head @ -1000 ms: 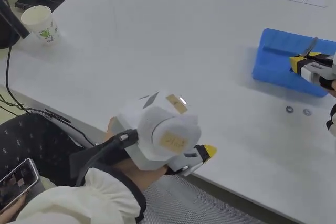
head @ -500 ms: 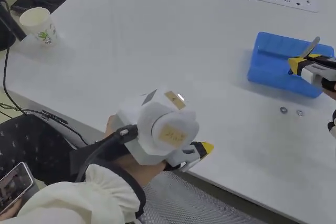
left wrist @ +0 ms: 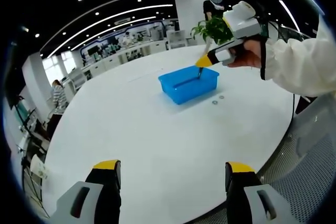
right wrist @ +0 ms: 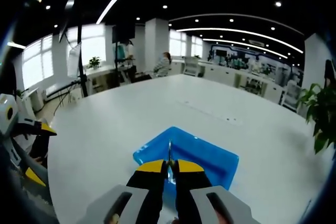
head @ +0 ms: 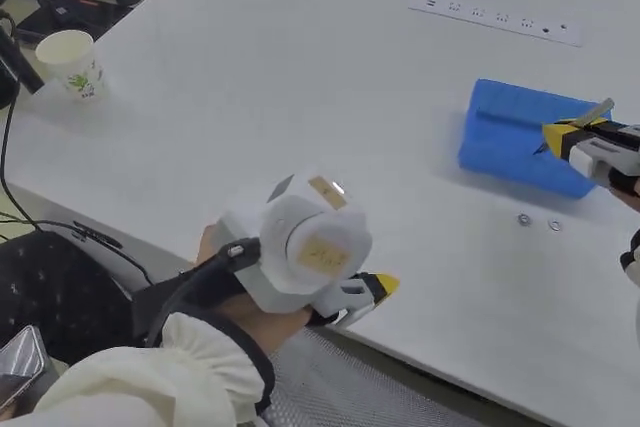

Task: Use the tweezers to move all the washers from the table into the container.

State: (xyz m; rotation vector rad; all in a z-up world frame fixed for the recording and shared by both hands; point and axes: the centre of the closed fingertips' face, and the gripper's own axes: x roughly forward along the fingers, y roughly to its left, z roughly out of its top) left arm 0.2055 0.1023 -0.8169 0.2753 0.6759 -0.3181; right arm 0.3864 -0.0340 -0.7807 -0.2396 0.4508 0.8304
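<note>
Right gripper [right wrist: 169,166] has its jaws clamped shut on the tweezers [right wrist: 169,150], and the tips poke out over the blue container [head: 505,132], which sits at about 2 o'clock in the head view. Two washers [head: 524,219] lie on the bare table [head: 300,77] just beside the container's near wall, roughly at its 5 o'clock. They're side by side and not touching each other. Left gripper [left wrist: 173,176] hangs right at the table's near edge at 6 o'clock, jaws spread wide with nothing in them. Loads of open white tabletop between the two grippers. A power strip [head: 495,19] lies well beyond the container at 12 o'clock, and a paper cup [head: 70,62] stands by the far-left edge around 10 o'clock.
</note>
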